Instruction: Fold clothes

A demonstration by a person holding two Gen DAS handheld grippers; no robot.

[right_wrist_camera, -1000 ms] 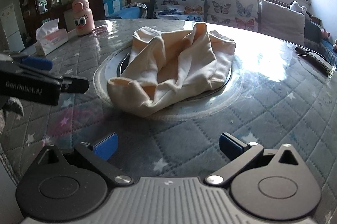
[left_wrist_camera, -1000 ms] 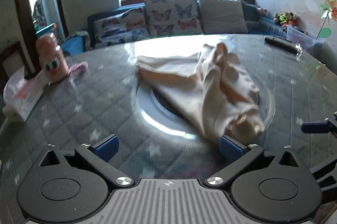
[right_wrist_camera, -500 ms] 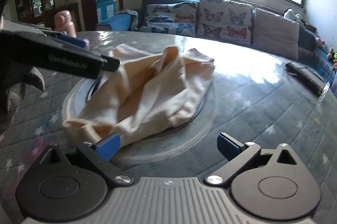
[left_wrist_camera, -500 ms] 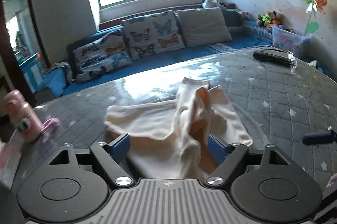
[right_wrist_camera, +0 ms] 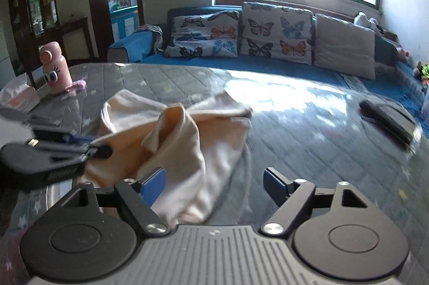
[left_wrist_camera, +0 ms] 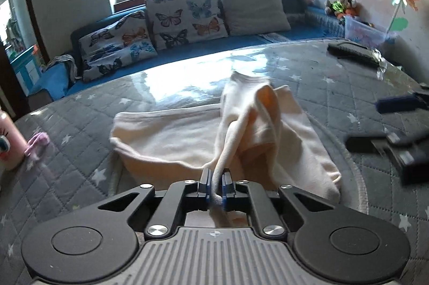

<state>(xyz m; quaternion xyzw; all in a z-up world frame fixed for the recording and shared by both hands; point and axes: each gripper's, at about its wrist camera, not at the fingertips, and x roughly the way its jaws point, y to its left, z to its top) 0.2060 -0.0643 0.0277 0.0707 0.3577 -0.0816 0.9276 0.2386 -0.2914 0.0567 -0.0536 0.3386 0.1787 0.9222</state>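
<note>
A crumpled cream garment (left_wrist_camera: 187, 137) lies in the middle of the round grey quilted table (left_wrist_camera: 80, 172). My left gripper (left_wrist_camera: 215, 184) is shut on a raised fold of the garment at its near edge. It shows from the side in the right wrist view (right_wrist_camera: 88, 147), pinching the cloth. The garment (right_wrist_camera: 193, 151) also lies in front of my right gripper (right_wrist_camera: 214, 186), which is open and empty, its left finger over the cloth's near edge. The right gripper shows blurred at the right in the left wrist view (left_wrist_camera: 388, 121).
A pink cartoon bottle (right_wrist_camera: 55, 68) and a tissue pack (right_wrist_camera: 18, 97) stand at the table's left. A black remote (right_wrist_camera: 386, 119) lies at the right. A blue sofa with butterfly cushions (right_wrist_camera: 241, 36) runs behind the table under the window.
My left gripper has closed on the garment's near fold and the cloth is pulled up at that point. My right gripper has moved closer over the garment's edge and stays open.
</note>
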